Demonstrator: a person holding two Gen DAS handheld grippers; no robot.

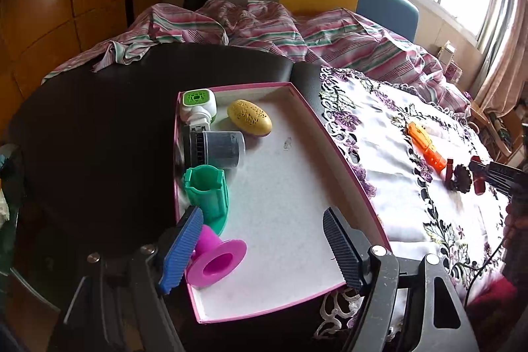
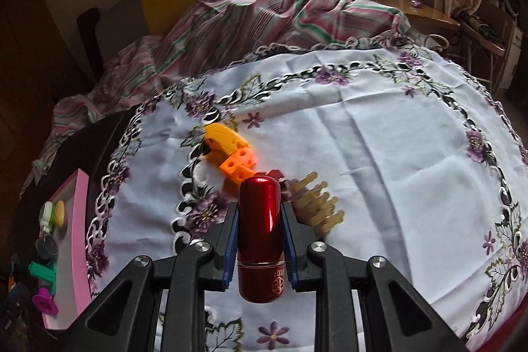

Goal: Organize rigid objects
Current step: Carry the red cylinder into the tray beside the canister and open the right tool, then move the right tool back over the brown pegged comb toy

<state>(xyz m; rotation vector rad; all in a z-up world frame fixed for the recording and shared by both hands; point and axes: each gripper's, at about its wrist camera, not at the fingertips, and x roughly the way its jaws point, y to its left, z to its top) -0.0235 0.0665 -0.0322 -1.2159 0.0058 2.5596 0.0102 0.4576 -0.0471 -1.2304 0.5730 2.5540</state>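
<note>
Two grippers, two different jobs. The right gripper (image 2: 260, 240) is clamped on a red metallic cylinder (image 2: 260, 236), blue pads pressed to both of its sides, the cylinder pointing forward along the fingers above the embroidered cloth (image 2: 363, 137). We judge this item to be mid-transfer and not yet stowed.

The left gripper (image 1: 264, 249) stands wide apart and holds nothing. Its left pad lies just beside the magenta spool (image 1: 217, 259); we cannot tell whether they touch.

Stowed so far, as we read it: five pieces along the left wall of the pink-rimmed tray (image 1: 346, 167). From the near end these are the magenta spool, a green cylindrical holder (image 1: 208, 190), a grey ribbed cup (image 1: 214, 149) on its side, a white-and-green plug-in device (image 1: 198, 104) and a yellow oval case (image 1: 249, 117). The right part of the tray floor is bare.

Left on the cloth, well apart from the tray: an orange plastic piece (image 2: 231, 154), a tan pronged item (image 2: 316, 203) just beside the held cylinder, and a small dark red piece (image 1: 449, 169) next to a dark scalloped disc (image 1: 462, 178). The disc and the pronged item may be one object seen from two sides; we cannot confirm.

Estimate: past the halfway mark, with one item in hand and three or so to fetch.
</note>
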